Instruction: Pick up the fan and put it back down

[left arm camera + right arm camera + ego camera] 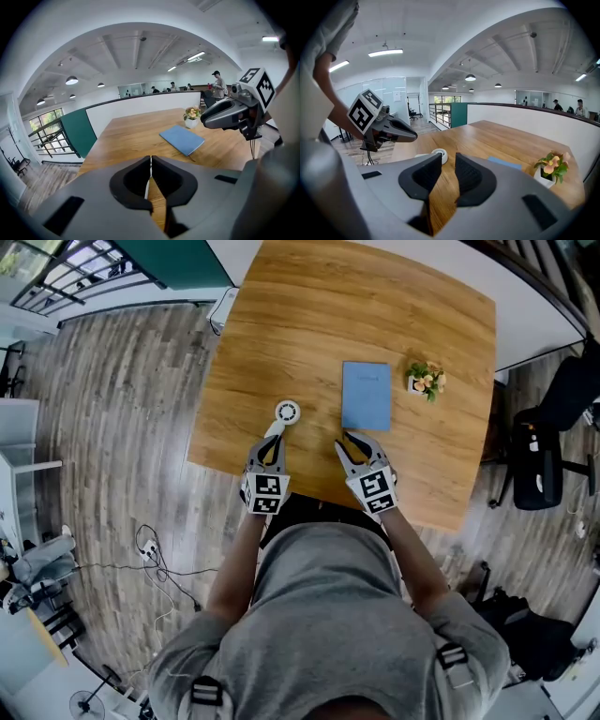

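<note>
Just past the tips of the left gripper point(274, 439), the little white fan point(287, 412) lies on the table point(281, 324) (its handle seems to point back at them). That gripper's fingers are pressed together on nothing. The right gripper point(348, 441), farther away, has its fingers a bit apart.

head view looks steeply down from above the person over the whole table point(281, 315). each gripper view sits low behind its jaws, facing the far edge. all share the blue notebook point(366, 396); head and right also the fan point(287, 412).

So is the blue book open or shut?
Shut. The blue book lies flat on the table, showing only its plain cover, no pages.
</note>
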